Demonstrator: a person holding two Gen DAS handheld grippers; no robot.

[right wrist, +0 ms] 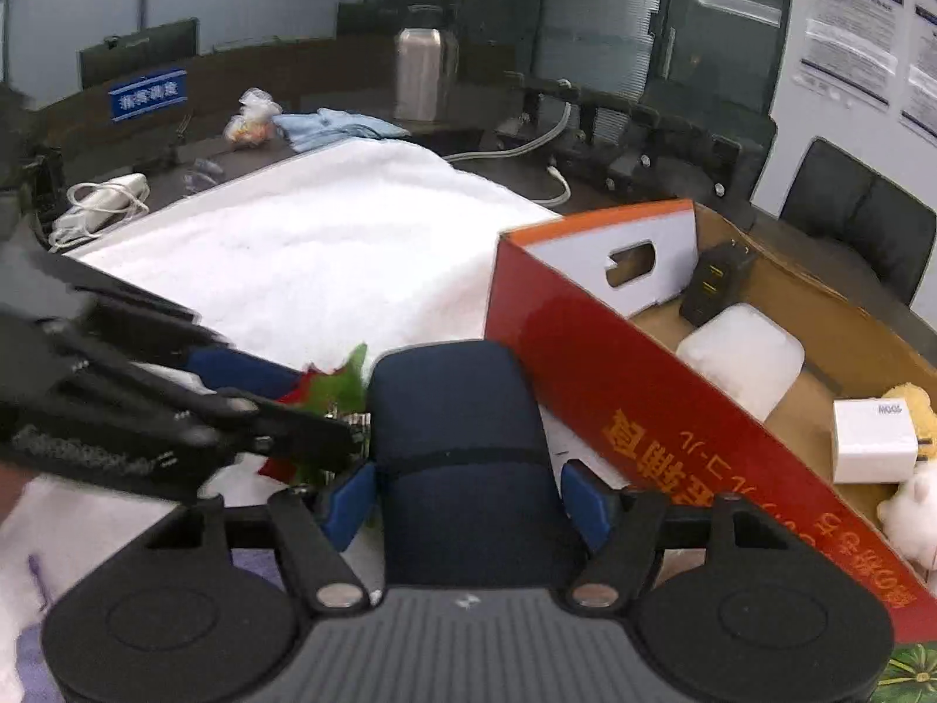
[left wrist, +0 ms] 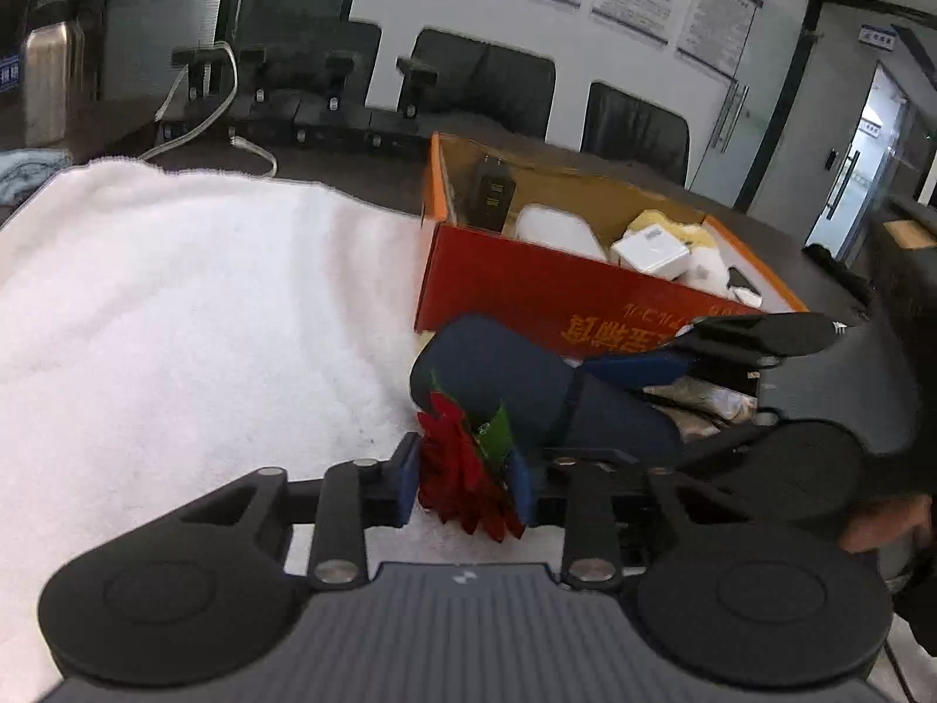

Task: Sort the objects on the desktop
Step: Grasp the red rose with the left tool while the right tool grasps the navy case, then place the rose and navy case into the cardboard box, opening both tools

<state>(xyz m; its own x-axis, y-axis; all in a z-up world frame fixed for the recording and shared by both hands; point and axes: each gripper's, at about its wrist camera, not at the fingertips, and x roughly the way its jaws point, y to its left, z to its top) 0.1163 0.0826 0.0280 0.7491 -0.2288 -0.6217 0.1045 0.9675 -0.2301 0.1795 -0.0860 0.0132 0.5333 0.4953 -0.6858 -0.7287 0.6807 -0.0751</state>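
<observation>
**Both grippers loaded beside the red box**

Now the left gripper (left wrist: 465,486) has its blue pads pressed against a red artificial flower (left wrist: 462,477) with green leaves, held low over the white towel (left wrist: 175,304). Just beyond it, the right gripper (right wrist: 468,498) is clamped on a dark navy case (right wrist: 462,451) (banded across the middle by a thin black strap), which lies on the towel close against the near wall of the red cardboard box (right wrist: 644,410). Inside that box sit a black charger (right wrist: 711,287) leaning in the far corner, a translucent white container (right wrist: 741,357), a white power adapter (right wrist: 872,439) and a plush toy (right wrist: 910,504) at the right end.
</observation>
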